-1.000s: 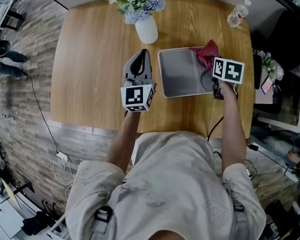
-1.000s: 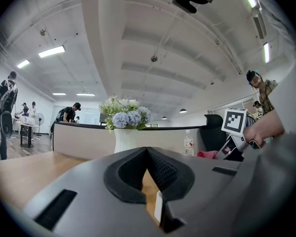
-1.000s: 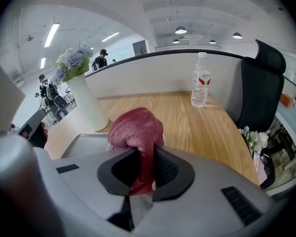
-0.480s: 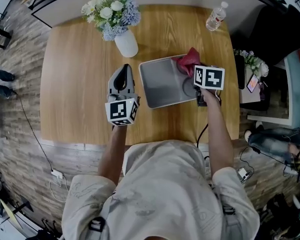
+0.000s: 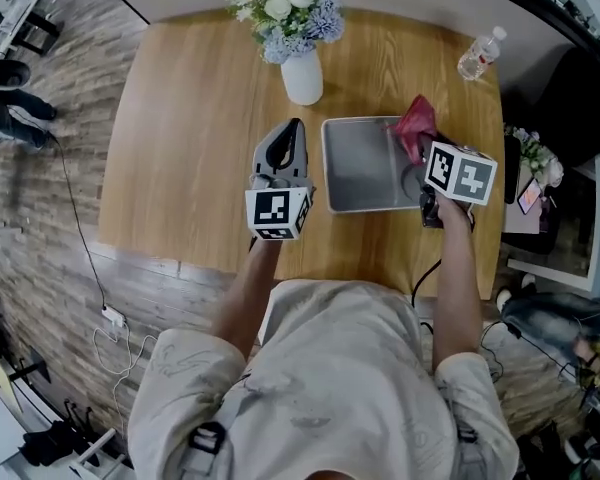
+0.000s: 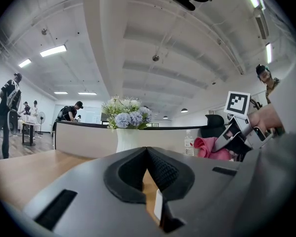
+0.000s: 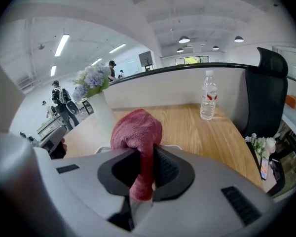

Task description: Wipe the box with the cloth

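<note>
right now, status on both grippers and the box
Left gripper shut, empty, beside the box. Right gripper shut on the cloth, at the box's right edge. Vase close by the far left corner.

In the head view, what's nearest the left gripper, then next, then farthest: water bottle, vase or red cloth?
From the left gripper:
1. Vase, just beyond its tips.
2. Red cloth, to the right, at the far side of the box.
3. Water bottle, far off at the right corner.
</note>
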The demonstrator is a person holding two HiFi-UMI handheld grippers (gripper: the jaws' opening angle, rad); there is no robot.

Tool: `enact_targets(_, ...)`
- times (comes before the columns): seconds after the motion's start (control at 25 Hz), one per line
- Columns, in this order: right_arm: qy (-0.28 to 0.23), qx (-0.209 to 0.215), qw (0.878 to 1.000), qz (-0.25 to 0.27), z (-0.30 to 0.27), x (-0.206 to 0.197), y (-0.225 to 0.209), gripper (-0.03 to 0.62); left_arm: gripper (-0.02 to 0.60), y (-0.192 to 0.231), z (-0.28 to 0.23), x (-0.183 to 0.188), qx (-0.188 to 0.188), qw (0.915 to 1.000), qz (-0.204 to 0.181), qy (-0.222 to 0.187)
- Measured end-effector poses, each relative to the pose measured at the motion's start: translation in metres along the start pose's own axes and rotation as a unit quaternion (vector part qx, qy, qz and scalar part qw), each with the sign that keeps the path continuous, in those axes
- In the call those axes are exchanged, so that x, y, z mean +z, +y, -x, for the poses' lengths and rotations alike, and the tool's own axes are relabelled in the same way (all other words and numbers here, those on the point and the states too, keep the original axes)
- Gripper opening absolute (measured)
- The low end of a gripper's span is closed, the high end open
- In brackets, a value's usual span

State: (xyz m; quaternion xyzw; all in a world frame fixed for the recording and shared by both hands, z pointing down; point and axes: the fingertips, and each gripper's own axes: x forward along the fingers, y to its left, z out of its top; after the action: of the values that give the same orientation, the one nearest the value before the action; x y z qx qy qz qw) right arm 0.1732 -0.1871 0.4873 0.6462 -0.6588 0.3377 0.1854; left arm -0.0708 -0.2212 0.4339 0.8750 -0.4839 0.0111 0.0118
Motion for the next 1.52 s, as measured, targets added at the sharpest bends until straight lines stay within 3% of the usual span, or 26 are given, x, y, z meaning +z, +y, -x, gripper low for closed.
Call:
enact_targets(0.28, 0.001, 0.088, 0.996, 0.036, 0.0, 0.004, 0.076, 0.063, 0.009, 0.013, 0.01, 0.004, 0.018, 0.9998, -0.003, -0.002)
enact_targets(0.56, 0.027, 0.136, 0.988, 0.069, -0.004, -0.015, 0.131, 0.063, 0.009, 0.022, 0.019, 0.01, 0.032, 0.9994, -0.006, -0.009)
enact_targets(0.8, 0.083, 0.168, 0.98, 0.068, -0.017, -0.053, 0.158, 0.063, 0.009, 0.027, 0.019, 0.006, 0.044, 0.999, -0.004, -0.005)
enact_targets(1.0, 0.136, 0.149, 0.975, 0.097, -0.036, -0.092, 0.167, 0.063, 0.011, 0.029, 0.02, 0.007, 0.042, 0.9991, -0.006, -0.004)
enact_targets(1.52, 0.135, 0.135, 0.974, 0.122, -0.039, -0.095, 0.172, 0.061, 0.009, 0.025, 0.013, 0.002, 0.029, 0.9996, -0.005, 0.001)
